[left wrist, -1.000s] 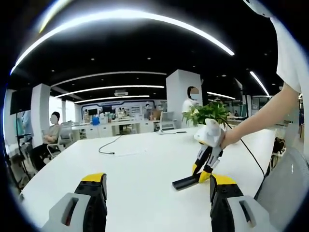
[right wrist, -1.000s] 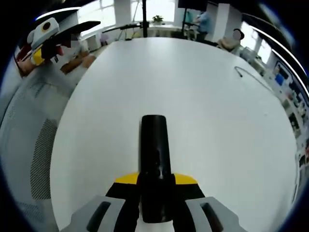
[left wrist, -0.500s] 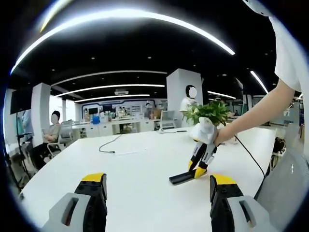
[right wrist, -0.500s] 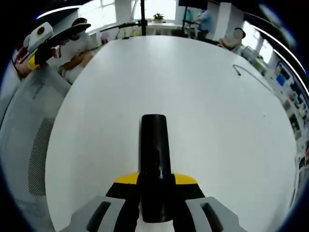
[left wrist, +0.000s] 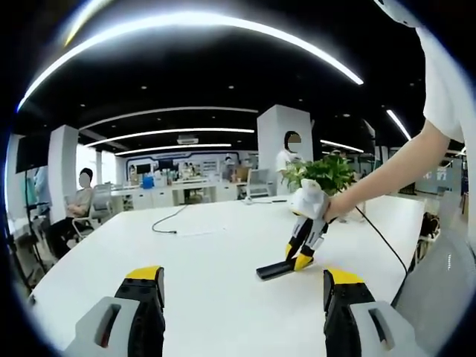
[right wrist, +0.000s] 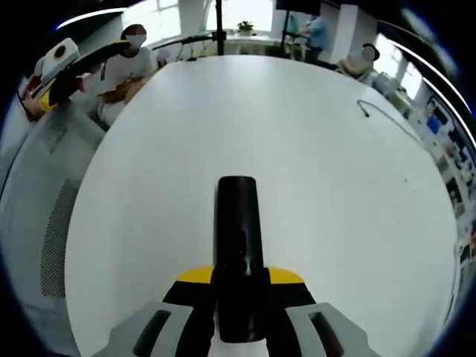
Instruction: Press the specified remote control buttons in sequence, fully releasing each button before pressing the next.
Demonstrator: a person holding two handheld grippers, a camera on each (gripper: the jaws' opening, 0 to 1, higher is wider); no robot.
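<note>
A black remote control [right wrist: 238, 238] lies lengthwise between my right gripper's [right wrist: 239, 281] yellow-tipped jaws, which are shut on its near end; its far end points out over the white table [right wrist: 320, 149]. In the left gripper view the same remote [left wrist: 271, 270] slants down to the tabletop, held by the right gripper [left wrist: 299, 260] in a person's hand. My left gripper [left wrist: 244, 286] hovers above the table's near edge, open wide with nothing between its fingers. It appears as the left gripper [right wrist: 74, 67] at the upper left of the right gripper view, off the table's side.
A thin cable [left wrist: 167, 227] lies on the far part of the table [left wrist: 201, 253]. A potted plant [left wrist: 327, 172] stands behind the right gripper. A grey mesh chair [right wrist: 44, 223] sits beside the table. People sit at the far left [left wrist: 78, 208] and beyond the table end [right wrist: 130, 63].
In the left gripper view the right gripper has slid the remote a little to the left across the table. My left gripper stays open in the same place.
</note>
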